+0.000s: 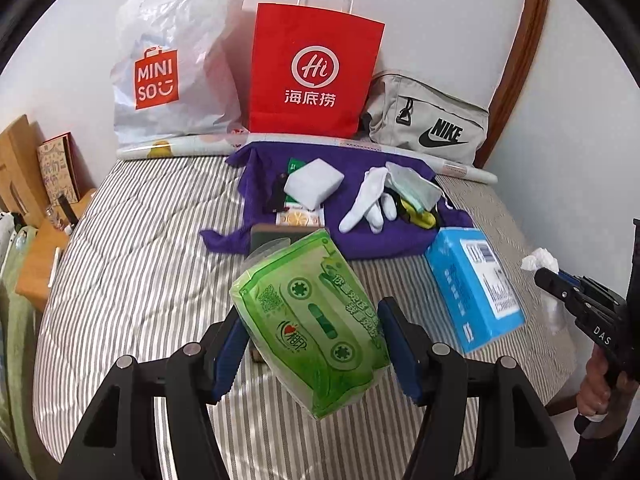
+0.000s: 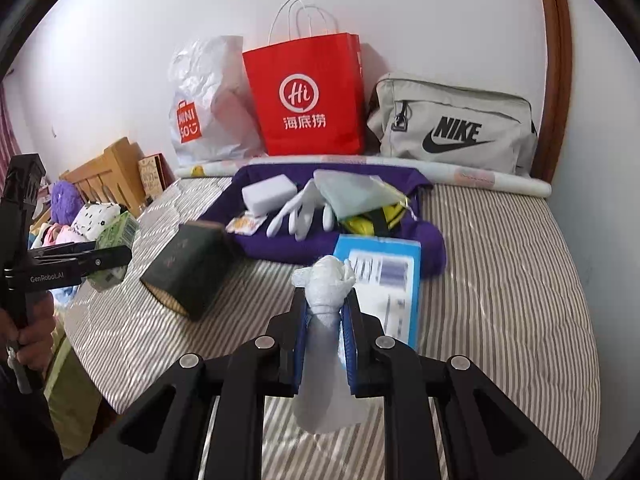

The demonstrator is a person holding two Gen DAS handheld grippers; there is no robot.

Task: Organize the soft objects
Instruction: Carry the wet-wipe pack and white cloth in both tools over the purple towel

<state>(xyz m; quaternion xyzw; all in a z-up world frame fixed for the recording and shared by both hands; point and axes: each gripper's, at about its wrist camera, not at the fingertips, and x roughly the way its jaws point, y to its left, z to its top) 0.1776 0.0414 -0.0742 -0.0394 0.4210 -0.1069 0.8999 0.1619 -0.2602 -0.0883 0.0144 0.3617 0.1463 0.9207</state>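
Bags at the bed's far edge lie straight ahead of both grippers: left gripper [image 1: 308,344] clamps green tissue pack [image 1: 316,320] half-wide, right gripper [image 2: 326,320] pinches white wad [image 2: 326,280] nearly closed, red bag [image 2: 306,96] central.

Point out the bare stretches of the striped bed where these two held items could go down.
Bare striped bedcover lies right of the blue box, up to the wall. More lies left of the purple cloth, toward the wooden headboard. The near edge under both tongs is open too. It is crowded on the purple cloth and along the wall, where the bags stand.
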